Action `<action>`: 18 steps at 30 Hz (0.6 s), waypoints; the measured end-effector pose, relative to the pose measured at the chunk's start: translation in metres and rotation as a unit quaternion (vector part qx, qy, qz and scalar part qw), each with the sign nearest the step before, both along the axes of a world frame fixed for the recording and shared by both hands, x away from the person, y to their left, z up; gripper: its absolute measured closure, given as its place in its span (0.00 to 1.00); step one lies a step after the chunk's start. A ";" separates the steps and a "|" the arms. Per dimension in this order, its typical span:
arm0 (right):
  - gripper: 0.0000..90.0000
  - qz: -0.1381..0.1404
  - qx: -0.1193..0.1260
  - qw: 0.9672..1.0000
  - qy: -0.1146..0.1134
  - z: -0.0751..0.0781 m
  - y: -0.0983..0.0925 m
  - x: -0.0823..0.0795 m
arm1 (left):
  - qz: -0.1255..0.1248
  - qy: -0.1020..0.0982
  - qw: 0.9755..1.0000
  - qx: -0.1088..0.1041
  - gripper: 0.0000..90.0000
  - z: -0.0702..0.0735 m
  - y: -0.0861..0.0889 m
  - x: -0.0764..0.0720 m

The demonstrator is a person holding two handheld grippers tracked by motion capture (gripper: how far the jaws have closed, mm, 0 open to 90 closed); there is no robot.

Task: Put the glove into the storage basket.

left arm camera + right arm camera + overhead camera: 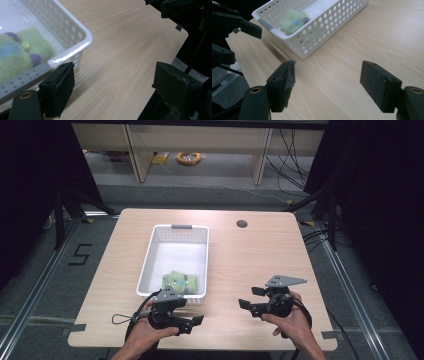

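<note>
Both hands are low at the near edge of the pale wood-grain table [250,255], each holding a black two-jaw gripper. The left gripper [197,320] points toward the right one, its jaws spread wide with only bare tabletop between them. Just beside its inner jaw, nearly touching it in the left gripper view, stands the near corner of the white perforated plastic basket [75,32], which has a grey handle strip along its end. The right gripper [245,303] faces back across the table toward the left one, a grey three-cornered plate on top, and its jaws also stand well apart, gripping nothing. From the right gripper view the basket lies ahead and a little off to the side, clear of both jaws. Inside the basket, at the end nearest the left gripper, lies a fuzzy green felt pouch [179,281] with a blue stripe, purple dots and a small yellow-green button, flat on the basket floor.
</note>
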State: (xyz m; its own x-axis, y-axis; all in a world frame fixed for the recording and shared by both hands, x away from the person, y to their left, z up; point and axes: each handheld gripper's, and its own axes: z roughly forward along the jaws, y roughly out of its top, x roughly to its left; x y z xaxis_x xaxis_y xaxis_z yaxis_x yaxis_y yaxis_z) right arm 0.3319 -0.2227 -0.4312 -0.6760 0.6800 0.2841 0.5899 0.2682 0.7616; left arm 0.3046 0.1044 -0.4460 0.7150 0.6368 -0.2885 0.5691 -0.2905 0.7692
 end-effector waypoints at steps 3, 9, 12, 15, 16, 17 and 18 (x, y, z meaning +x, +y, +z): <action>0.32 -0.001 0.008 1.000 0.002 -0.003 -0.002 -0.004 | 0.000 0.005 1.000 0.000 0.19 -0.004 0.000 -0.002; 0.26 -0.002 0.021 1.000 0.003 -0.013 -0.007 -0.013 | -0.001 0.008 1.000 0.004 0.19 -0.013 0.000 -0.005; 0.21 0.006 0.032 0.999 0.002 -0.020 -0.009 -0.014 | -0.004 0.011 1.000 0.004 0.19 -0.018 -0.001 -0.008; 0.20 0.008 0.036 0.999 0.002 -0.024 -0.010 -0.019 | -0.004 0.006 1.000 0.008 0.19 -0.023 -0.002 -0.011; 0.20 0.007 0.031 0.999 0.005 -0.024 -0.011 -0.021 | -0.009 0.001 1.000 0.018 0.19 -0.025 -0.002 -0.013; 0.20 0.008 0.035 0.999 0.000 -0.027 -0.010 -0.022 | -0.010 -0.001 1.000 0.023 0.19 -0.026 -0.002 -0.014; 0.20 0.010 0.029 0.999 -0.010 -0.028 -0.012 -0.022 | -0.011 0.001 1.000 0.024 0.19 -0.029 -0.003 -0.017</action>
State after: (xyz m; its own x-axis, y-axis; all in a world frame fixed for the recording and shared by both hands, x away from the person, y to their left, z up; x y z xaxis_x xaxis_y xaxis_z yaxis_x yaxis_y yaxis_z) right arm 0.3097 -0.2345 -0.4588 -0.6947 0.6493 0.3096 0.5699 0.2340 0.7877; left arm 0.2881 0.1019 -0.4746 0.7287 0.6339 -0.2591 0.5632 -0.3396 0.7533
